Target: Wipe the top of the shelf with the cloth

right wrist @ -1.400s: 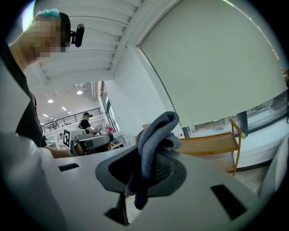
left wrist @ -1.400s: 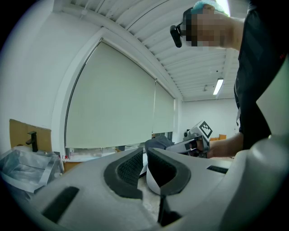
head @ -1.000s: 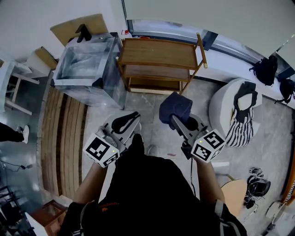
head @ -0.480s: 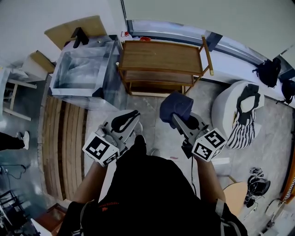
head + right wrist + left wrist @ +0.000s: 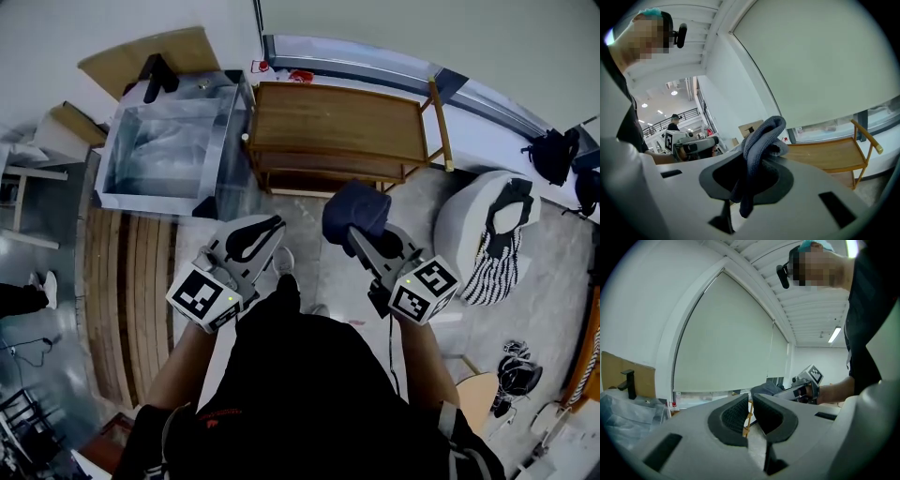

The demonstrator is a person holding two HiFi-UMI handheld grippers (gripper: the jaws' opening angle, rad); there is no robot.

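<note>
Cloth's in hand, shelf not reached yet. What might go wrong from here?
The cloth is bunched in the right claw with a tail hanging loose; it may wipe only a narrow strip or slip out.
The shelf has raised corner posts that may snag the claw near the edges.

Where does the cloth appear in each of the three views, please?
Head view: the cloth is at centre, bunched at the tip of the right gripper, just below the shelf.
Left gripper view: small, right of centre, at the right gripper's tip.
Right gripper view: centre, clamped between the jaws.
Shared landmark: the wooden shelf.
</note>
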